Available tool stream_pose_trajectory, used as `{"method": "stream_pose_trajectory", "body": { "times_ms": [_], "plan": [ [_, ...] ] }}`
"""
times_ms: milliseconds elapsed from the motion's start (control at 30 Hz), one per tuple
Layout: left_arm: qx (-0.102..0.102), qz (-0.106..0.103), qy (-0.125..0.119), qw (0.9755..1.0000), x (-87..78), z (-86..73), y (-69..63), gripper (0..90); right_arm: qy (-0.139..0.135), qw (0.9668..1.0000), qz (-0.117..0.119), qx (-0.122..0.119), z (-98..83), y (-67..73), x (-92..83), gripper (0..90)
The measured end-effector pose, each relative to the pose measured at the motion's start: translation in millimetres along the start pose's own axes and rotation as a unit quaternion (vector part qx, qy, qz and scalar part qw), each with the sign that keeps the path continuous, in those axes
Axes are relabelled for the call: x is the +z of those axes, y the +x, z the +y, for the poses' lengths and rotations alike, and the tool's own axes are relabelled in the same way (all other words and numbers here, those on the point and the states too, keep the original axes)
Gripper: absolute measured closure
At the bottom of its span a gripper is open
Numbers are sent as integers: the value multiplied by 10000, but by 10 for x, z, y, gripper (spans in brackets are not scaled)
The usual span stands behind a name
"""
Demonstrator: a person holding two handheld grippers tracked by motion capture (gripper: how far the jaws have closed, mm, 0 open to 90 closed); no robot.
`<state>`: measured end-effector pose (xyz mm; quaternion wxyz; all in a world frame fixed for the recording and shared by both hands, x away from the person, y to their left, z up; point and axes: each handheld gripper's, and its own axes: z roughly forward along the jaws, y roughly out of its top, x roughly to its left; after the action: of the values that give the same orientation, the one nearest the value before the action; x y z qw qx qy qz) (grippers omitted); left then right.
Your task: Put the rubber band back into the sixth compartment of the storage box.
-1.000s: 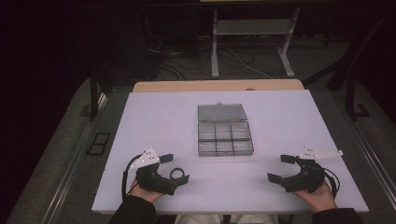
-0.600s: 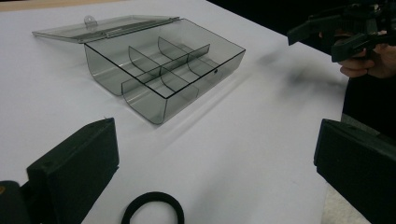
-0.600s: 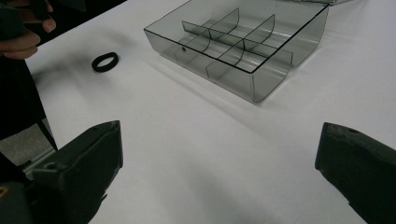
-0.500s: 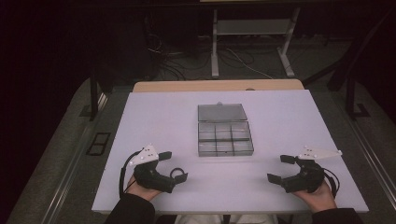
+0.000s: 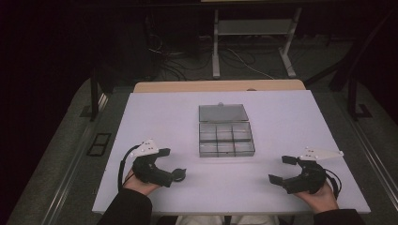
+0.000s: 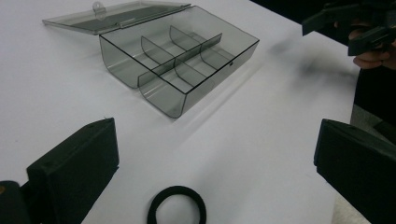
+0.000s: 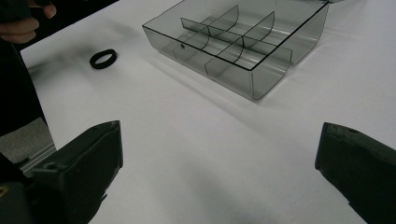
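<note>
Now, from the high view, your left gripper point(image 5: 174, 165) sits at the near left of the white table point(image 5: 291, 117), its jaws spread, and the black ring point(image 5: 178, 175) lies flat on the table right at their tips, on the side toward the middle. Your right gripper point(image 5: 280, 169) rests well apart at the near right, jaws also spread and holding nothing. So the left is plainly the nearer hand for the ring. The clear divided box point(image 5: 225, 138) stands in the middle of the table, farther out than both grippers, lid folded back and away from you.

Along the left gripper view, the ring point(image 6: 177, 205) lies between your two black jaws and low in the picture, a little nearer the left jaw than the right; neither jaw touches it. It is round, so it has no long axis to line up with. It looks like a thin, matte black band, possibly a soft elastic loop. The box point(image 6: 182, 60) lies ahead and somewhat left, its compartments empty, and your other gripper point(image 6: 348, 23) shows at the top right.

Along the right gripper view, the jaws stand wide apart over bare table. The ring point(image 7: 103, 59) lies far off at the upper left, and the box point(image 7: 238, 42) ahead.
</note>
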<state>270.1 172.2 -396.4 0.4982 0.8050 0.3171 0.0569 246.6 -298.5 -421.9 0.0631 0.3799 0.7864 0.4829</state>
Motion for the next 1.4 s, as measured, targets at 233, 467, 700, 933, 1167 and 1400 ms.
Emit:
{"method": "stream_pose_trajectory", "body": {
  "times_ms": [233,467,700,933,1167,1400],
  "plan": [
    [-18,-21,252,9997,41,33,68,0,18,10000,-15,-15,-2,3,3,2],
    [-53,-30,440,9990,107,25,118,0,22,10000,-24,-20,-5,7,-1,2],
    [-60,-17,675,9977,161,11,167,0,50,10000,-39,-39,-5,10,7,2],
    [-52,4,914,9958,197,-13,219,0,59,9999,-60,-64,-6,12,14,2],
    [-35,-1,1195,9928,242,-34,264,0,45,9999,-91,-52,-5,8,12,2],
    [80,35,1592,9872,288,-43,292,0,61,9999,-103,-85,-7,11,17,2]
  ]
}}
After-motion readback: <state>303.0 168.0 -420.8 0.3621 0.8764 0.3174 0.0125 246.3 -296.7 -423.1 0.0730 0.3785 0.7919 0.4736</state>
